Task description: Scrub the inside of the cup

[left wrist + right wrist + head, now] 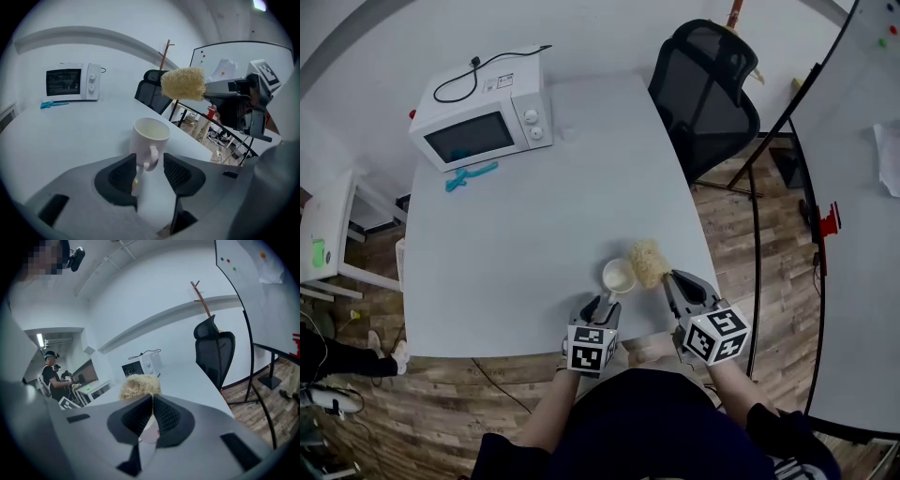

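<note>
While the right gripper [673,281] clamps the scrubber [649,262] just right of the cup [619,276], the left gripper [602,306] stands open, the handle [151,157] between its jaws.

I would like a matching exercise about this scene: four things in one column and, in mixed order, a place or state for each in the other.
Things
1. cup
2. loofah brush
3. microwave
4. office chair

Places or states
A. on the table, at its far left corner
B. held in the shut right tongs
C. on the floor by the table's far right edge
D. upright, its handle between the open left tongs

Pairs: 1-D, 2-B, 3-A, 4-C
</note>
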Demonstrator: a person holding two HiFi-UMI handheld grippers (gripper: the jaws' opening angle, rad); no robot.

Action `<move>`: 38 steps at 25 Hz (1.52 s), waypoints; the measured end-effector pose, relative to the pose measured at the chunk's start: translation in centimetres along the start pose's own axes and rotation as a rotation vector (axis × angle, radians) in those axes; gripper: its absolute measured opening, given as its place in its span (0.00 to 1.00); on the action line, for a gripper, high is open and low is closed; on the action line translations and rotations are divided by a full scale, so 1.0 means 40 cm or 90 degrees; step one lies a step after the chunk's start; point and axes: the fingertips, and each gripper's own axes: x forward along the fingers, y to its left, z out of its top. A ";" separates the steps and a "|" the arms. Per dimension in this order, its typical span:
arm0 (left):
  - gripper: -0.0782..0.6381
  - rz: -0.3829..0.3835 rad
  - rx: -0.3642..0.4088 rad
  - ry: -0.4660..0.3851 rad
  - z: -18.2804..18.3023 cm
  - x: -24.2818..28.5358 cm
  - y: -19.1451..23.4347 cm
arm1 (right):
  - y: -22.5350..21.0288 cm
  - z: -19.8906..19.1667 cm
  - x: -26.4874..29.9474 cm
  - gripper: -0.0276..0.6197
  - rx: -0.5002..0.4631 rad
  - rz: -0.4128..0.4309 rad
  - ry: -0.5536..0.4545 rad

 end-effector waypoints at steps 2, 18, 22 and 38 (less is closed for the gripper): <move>0.36 -0.006 0.011 0.011 -0.004 0.015 0.004 | -0.006 0.006 0.005 0.09 0.002 -0.008 -0.004; 0.22 0.021 0.050 -0.012 0.031 0.012 0.102 | -0.004 -0.002 0.047 0.09 0.003 -0.011 0.010; 0.22 0.034 0.064 -0.021 0.044 0.011 0.129 | 0.005 -0.004 0.054 0.09 -0.002 -0.003 0.015; 0.22 0.100 0.030 -0.019 0.025 0.029 0.211 | 0.055 -0.052 0.055 0.09 -0.023 0.073 0.092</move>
